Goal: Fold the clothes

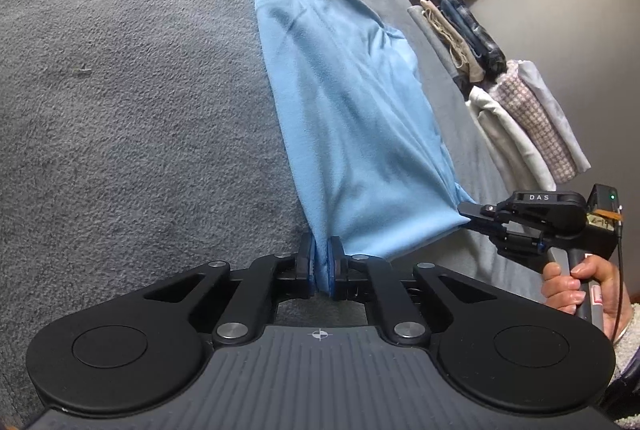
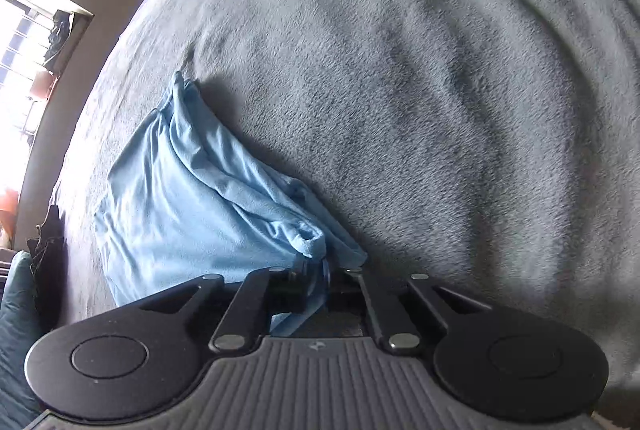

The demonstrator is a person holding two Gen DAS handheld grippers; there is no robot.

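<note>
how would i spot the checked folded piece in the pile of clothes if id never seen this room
Start at the grey blanket and follow the light blue garment to the blanket's right edge, where folded clothes stand in a row. The checked piece is in the nearer group, between two plain whitish ones. Only it has a small pink-and-white check; the farther dark piece is blue plaid.

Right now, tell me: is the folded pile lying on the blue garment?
No: the folded pile sits apart from the blue garment, grey blanket between them.
</note>
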